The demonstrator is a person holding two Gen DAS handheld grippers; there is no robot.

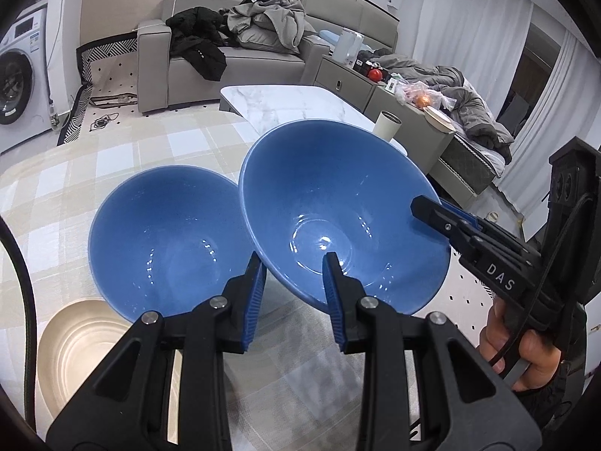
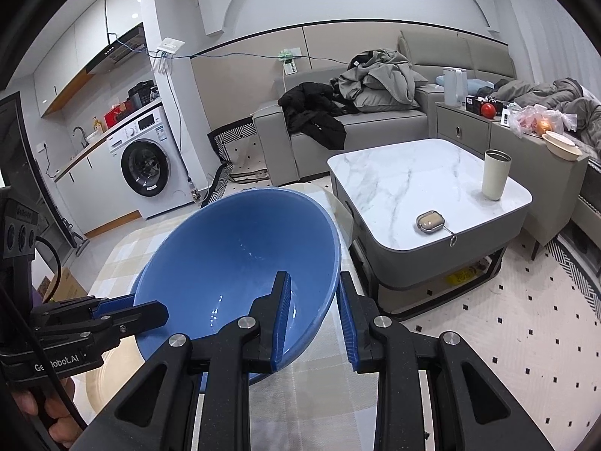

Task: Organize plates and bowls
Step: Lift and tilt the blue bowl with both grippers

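A blue bowl (image 1: 338, 195) (image 2: 233, 255) hangs tilted above the table, held by both grippers. My left gripper (image 1: 295, 282) is shut on its near rim, one pad inside and one outside; in the right wrist view the left gripper (image 2: 150, 308) bites the bowl's left edge. My right gripper (image 2: 313, 312) is shut on the opposite rim, and the left wrist view shows the right gripper (image 1: 432, 206) at the bowl's right edge. A second blue bowl (image 1: 165, 233) sits upright on the table just left of the held one. A cream plate (image 1: 79, 345) lies at the lower left.
A checked cloth (image 1: 112, 158) covers the table. Beyond it stands a marble coffee table (image 2: 413, 176) with a cream cup (image 2: 496, 176) and a small case (image 2: 430, 222). A grey sofa (image 2: 375, 127) with clothes stands behind, a washing machine (image 2: 144, 167) to the left.
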